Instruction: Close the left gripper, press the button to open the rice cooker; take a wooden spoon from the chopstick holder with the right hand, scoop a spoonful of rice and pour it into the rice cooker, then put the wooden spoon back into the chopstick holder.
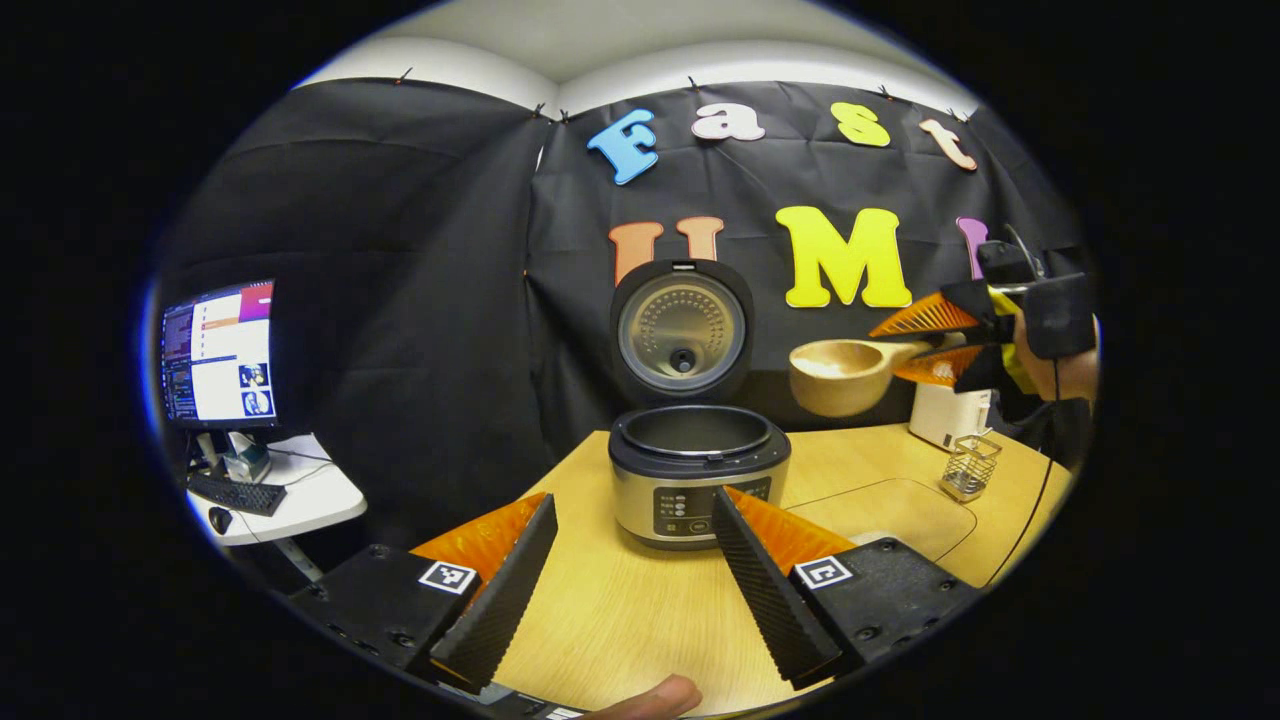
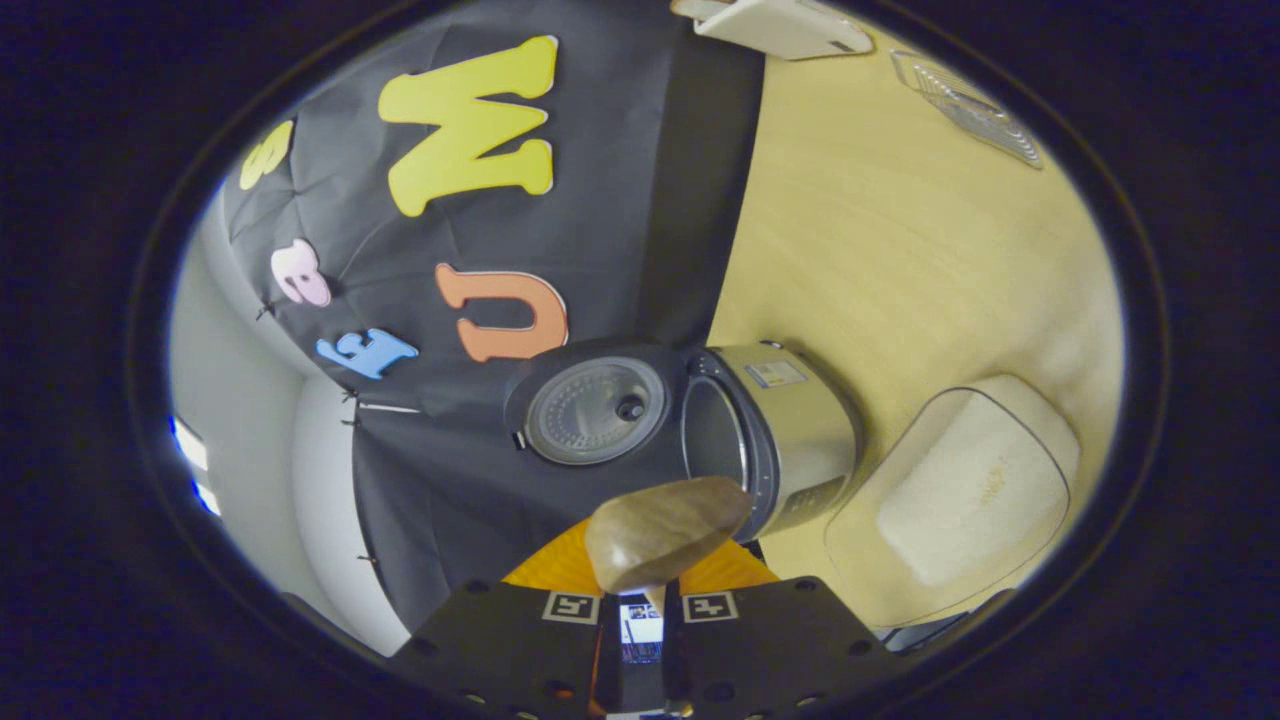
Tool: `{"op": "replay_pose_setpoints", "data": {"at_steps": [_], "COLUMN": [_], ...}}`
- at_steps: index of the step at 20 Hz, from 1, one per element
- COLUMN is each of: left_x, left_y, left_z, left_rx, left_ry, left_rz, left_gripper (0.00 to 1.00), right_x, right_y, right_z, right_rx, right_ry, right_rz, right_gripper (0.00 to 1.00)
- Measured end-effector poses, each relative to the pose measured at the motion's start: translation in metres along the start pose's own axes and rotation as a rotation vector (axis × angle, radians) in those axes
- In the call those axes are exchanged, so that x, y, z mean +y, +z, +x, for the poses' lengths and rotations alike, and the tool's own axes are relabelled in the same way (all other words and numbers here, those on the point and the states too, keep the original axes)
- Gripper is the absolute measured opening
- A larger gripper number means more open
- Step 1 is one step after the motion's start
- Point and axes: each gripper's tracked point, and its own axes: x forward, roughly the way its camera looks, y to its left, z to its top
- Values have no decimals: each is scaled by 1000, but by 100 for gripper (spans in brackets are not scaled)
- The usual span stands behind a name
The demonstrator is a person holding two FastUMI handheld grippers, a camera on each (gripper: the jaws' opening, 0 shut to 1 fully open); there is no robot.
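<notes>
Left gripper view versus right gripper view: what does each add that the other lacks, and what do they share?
Left gripper view alone: the monitor on a side desk, the wire chopstick holder, and the open left gripper in front of the cooker's control panel.
Right gripper view alone: the clear tub of rice.
Both: the rice cooker with its lid up, and the wooden spoon gripped by the right gripper.

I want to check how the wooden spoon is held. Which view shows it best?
The left gripper view: it shows the wooden spoon side-on, bowl and handle, with the right gripper shut on the handle, up beside the open rice cooker. The right gripper view shows just the bowl's back, close up.
</notes>
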Motion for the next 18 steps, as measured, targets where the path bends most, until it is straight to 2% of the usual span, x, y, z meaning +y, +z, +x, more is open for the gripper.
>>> {"op": "replay_pose_setpoints", "data": {"at_steps": [3, 5, 9, 12, 18], "left_x": [5, 15, 34, 43, 49], "left_y": [6, 5, -7, -24, -26], "left_z": [-5, -7, -2, 4, 5], "left_rx": [-11, -9, 21, 77, 81], "left_ry": [-21, -15, 16, 33, 55], "left_rz": [-41, -53, -86, -139, -129], "left_gripper": [99, 99, 99, 100, 99], "right_x": [23, 34, 31, 27, 25], "right_y": [9, 14, 23, 13, 34], "right_z": [35, 64, 117, 151, 181], "right_rx": [-18, -40, -75, -37, -122], "right_ry": [-22, -63, -194, -261, -389], "right_rz": [-49, -100, -246, -284, -562], "right_gripper": [15, 15, 15, 15, 15]}}
